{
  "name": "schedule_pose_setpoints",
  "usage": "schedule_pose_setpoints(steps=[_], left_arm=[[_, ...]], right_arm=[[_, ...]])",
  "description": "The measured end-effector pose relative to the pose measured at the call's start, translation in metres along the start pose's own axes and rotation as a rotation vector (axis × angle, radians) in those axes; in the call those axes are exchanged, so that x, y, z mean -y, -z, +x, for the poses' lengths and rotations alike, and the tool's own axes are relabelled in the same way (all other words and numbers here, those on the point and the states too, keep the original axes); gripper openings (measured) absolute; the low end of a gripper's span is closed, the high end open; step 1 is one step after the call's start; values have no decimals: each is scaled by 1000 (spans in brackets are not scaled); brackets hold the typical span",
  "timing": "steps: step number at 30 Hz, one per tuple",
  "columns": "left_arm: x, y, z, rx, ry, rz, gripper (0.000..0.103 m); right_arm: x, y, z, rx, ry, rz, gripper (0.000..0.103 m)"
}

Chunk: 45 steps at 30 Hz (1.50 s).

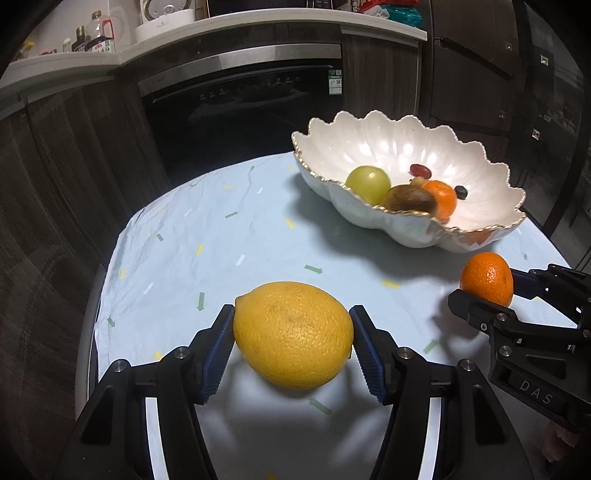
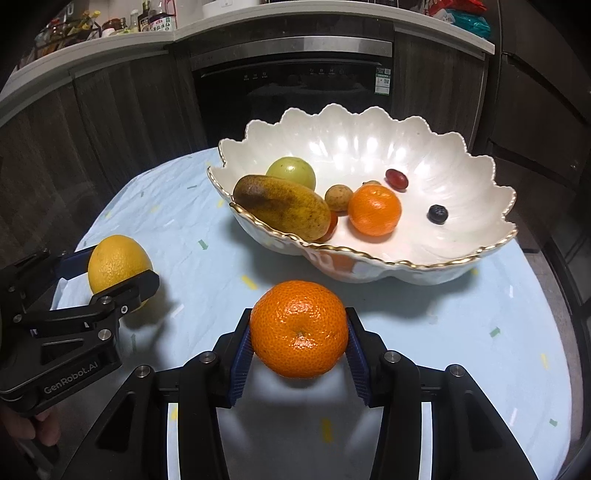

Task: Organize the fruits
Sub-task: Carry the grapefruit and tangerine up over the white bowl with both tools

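Tongs first: your left gripper (image 1: 293,345) is clamped on the lemon (image 1: 293,334), its blue ribbed pads (image 1: 218,354) pressed against the fruit's two ends. The lemon appears lifted, with its shadow on the tablecloth (image 1: 221,258) beneath it. Your right gripper (image 2: 299,341) is closed on a tangerine (image 2: 300,328), pads touching both sides, stem dimple facing the camera; whether this fruit is clear of the cloth you cannot tell for sure, though a shadow lies under it.

From the left wrist view, the right gripper (image 1: 485,290) shows at the right edge with the tangerine (image 1: 487,278) between its fingers, near the bowl's front wall. From the right wrist view, the left gripper (image 2: 110,273) sits at the left edge with the lemon (image 2: 118,271), well apart from the bowl.

Beyond both tools stands the scalloped white bowl (image 2: 443,147) with a gold rim, resting on the pale blue cloth with its small arrow marks. Inside it lie a brown-spotted yellow fruit (image 2: 282,206) against the near rim, a green round fruit (image 2: 291,171) behind it, a small tan fruit (image 2: 339,197), a second tangerine (image 2: 375,210), a red grape (image 2: 397,178) and a dark blue berry (image 2: 438,214).

Behind the table runs a dark oven front (image 2: 291,81) under a white counter (image 2: 122,40) carrying bottles (image 2: 159,18).
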State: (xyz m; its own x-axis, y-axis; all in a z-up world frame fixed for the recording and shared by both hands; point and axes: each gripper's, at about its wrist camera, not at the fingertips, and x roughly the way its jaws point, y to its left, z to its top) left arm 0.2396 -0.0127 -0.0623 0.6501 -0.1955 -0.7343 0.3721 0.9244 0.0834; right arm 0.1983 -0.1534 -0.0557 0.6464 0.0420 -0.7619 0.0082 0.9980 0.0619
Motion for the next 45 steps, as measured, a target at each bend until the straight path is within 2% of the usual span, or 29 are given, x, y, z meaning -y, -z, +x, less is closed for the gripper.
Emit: schedule_pose_setpoints(steps=[24, 45], left_arm=[[46, -20, -43, 63, 20, 35, 61], [74, -62, -45, 121, 53, 57, 61]], right_arm=[[43, -6, -53, 94, 18, 25, 47], [80, -34, -73, 168, 64, 6, 47]])
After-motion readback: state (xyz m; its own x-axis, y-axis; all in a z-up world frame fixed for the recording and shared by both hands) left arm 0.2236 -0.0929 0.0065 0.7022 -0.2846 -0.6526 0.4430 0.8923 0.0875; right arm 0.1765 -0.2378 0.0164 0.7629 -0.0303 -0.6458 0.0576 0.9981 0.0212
